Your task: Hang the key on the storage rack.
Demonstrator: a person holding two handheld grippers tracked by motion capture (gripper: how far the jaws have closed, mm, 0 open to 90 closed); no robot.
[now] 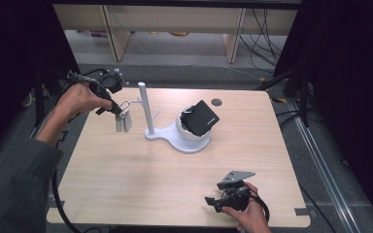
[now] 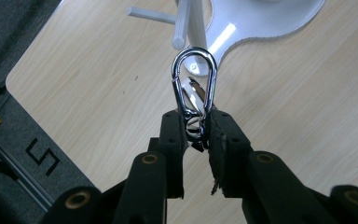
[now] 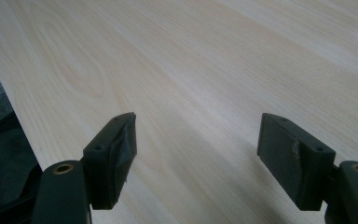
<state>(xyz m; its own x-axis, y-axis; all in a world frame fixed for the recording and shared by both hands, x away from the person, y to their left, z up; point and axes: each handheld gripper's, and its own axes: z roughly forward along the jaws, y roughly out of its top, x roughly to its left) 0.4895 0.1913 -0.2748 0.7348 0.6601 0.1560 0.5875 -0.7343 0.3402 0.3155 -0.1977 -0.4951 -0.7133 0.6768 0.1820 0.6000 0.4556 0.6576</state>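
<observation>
Left hand (image 1: 80,99): raised at the far left, forearm reaching in from the lower left.
Left gripper (image 2: 196,128): jaws nearly together, clamped on a small load.
Right hand (image 1: 247,211): low at the near edge.
Right gripper (image 3: 198,154): jaws wide apart, nothing between them.

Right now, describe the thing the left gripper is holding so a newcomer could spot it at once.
Start at the white stand on the wooden table; just to its left, the left gripper is clamped on a shiny metal carabiner with keys dangling below. It is the one bright chrome thing, unlike the black pouch in the stand's bowl.
</observation>
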